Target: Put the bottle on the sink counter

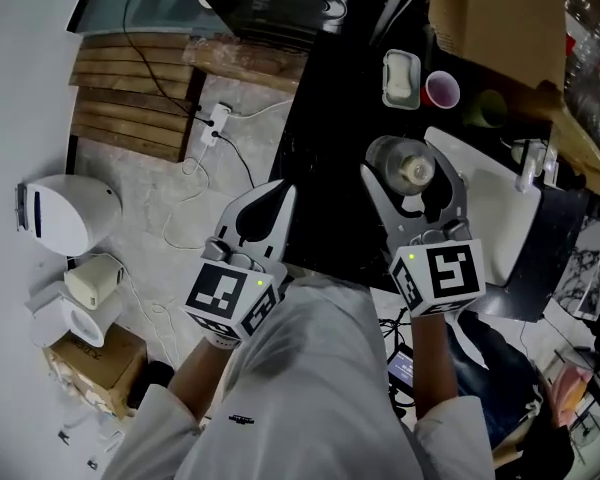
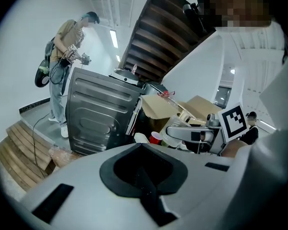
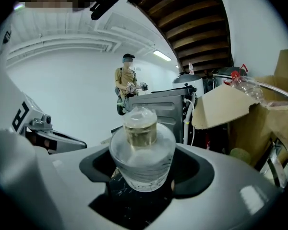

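Observation:
A clear glass bottle [image 1: 412, 168] with a pale cap stands upright between the jaws of my right gripper [image 1: 413, 186], which is shut on its body. It is over the black sink counter [image 1: 325, 138], just left of the white sink basin [image 1: 495, 218]; whether it rests on the counter cannot be told. In the right gripper view the bottle [image 3: 141, 150] fills the middle of the right gripper [image 3: 143, 178]. My left gripper [image 1: 268, 200] hangs at the counter's left edge over the floor, shut and empty. The left gripper view shows the left gripper [image 2: 140, 152] with its jaws pressed together.
At the counter's back are a white soap dish [image 1: 401, 78], a red cup [image 1: 442, 90] and a cardboard box [image 1: 500, 18]. A faucet [image 1: 530, 163] stands by the basin. On the floor lie a wooden pallet [image 1: 130, 93], a power strip [image 1: 213, 125] and a white appliance [image 1: 70, 213].

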### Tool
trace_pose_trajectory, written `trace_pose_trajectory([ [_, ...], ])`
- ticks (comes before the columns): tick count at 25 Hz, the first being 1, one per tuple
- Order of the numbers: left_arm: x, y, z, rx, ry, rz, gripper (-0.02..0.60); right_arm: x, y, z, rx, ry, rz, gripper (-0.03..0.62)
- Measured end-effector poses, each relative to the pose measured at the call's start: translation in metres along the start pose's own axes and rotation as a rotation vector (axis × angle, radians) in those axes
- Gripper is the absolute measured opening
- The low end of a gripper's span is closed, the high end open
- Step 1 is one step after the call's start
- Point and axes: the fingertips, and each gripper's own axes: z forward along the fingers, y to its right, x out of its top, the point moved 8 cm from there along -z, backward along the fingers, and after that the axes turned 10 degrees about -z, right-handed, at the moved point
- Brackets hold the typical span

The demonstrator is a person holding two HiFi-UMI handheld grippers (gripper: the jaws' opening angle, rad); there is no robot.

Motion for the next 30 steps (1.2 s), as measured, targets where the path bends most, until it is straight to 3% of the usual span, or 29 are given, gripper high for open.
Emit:
trace_pose_trajectory([
  [13,0.008,-0.036,0.055,0.049,-0.038,-0.043,0.006,0.001,0.029,0.105,0.04,-0.009,-0.016,0.345],
  [30,0.012,-0.075,0.106,0.09,-0.048,-0.093,0.006,-0.033,0.049,0.214,-0.001,-0.108,0.082,0.345],
])
